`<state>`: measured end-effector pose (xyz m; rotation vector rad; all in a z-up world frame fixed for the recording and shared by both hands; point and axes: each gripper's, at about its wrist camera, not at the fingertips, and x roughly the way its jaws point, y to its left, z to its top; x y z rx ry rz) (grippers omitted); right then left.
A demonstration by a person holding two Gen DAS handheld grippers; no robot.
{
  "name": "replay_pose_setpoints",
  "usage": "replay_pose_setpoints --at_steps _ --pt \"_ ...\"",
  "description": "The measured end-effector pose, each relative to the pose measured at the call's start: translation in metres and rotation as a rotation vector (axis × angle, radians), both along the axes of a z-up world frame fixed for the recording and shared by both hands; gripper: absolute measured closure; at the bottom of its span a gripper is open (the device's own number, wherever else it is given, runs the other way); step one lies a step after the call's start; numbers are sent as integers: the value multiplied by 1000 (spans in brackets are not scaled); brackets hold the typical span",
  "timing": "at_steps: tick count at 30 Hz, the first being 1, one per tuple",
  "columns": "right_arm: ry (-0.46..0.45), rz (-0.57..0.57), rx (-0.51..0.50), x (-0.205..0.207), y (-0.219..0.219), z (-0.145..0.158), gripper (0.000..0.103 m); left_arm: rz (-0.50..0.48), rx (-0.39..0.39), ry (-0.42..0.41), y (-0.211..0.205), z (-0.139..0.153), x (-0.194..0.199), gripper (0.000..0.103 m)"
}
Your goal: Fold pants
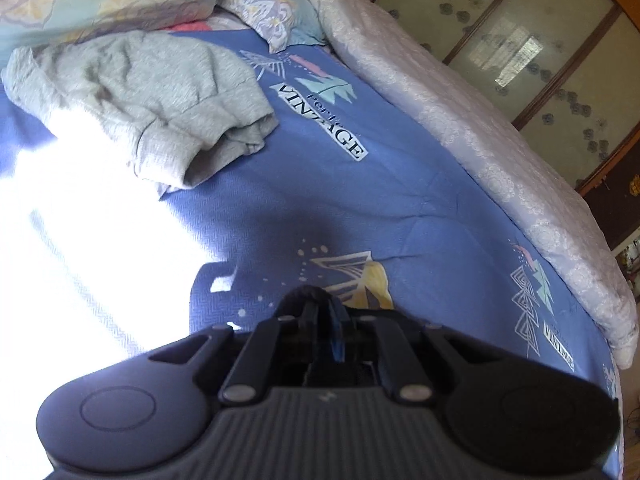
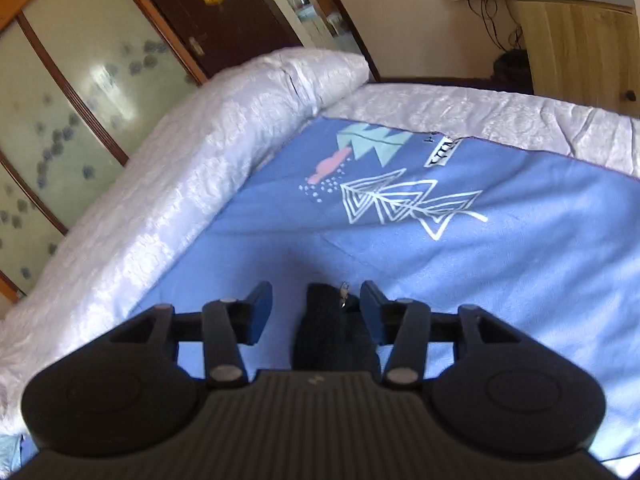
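Over the blue bedsheet (image 2: 500, 248), the left gripper (image 1: 322, 312) is clamped tight on a dark bunch of the pants (image 2: 334, 328), while the right gripper (image 2: 316, 312) stands spread around the same dark cloth, whose long axis runs back toward the cameras, beside the quilt (image 2: 168, 184) along the bed's far edge.
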<state>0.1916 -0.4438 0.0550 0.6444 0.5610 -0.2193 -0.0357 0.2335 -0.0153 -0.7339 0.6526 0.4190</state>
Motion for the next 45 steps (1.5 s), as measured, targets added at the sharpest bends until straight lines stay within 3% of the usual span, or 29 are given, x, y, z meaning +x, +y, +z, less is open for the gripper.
replay_pose_setpoints --at_steps 2,5,9,17,19,20,22,25,28,31,32,33,34,36,41,45 --pt "-11 43 -7 -10 -3 -8 51 1 4 -8 1 -2 -2 96" --pt "11 9 -31 -27 -18 -15 50 5 8 0 0 -6 -4 96" --pt "35 -29 112 -37 -41 -38 52 32 -11 14 2 -12 -6 96" --pt "90 56 128 1 -2 -74 53 42 -5 43 3 -17 -3 95" --pt "116 74 125 13 7 -82 67 41 4 49 2 -18 -2 94" --pt "144 80 98 17 12 -83 96 40 7 51 2 -18 -1 94" --pt "163 58 48 16 17 -78 95 37 8 50 2 -18 -2 94" --pt "68 -12 0 -7 3 -55 95 31 -1 46 4 -17 -3 94" --pt "28 -106 29 -35 -29 -43 95 25 -3 49 3 -19 -2 94" --pt "152 -134 39 -45 -44 -55 90 28 20 96 -1 -20 2 82" --pt "224 -125 41 -43 -45 -62 80 36 18 118 -2 -19 2 73" --pt "274 -123 64 -45 -48 -68 73 41 10 128 -2 -16 -1 69" --pt "276 -138 98 -51 -53 -69 72 38 -4 125 -1 -11 -6 69" --pt "211 -172 181 -76 -63 -61 67 23 -13 90 0 5 -25 68" --pt "129 -84 152 -144 -76 -13 66 -7 6 23 2 51 -91 63" --pt "100 -39 195 -211 -92 8 64 -85 8 -4 -17 73 -151 60"
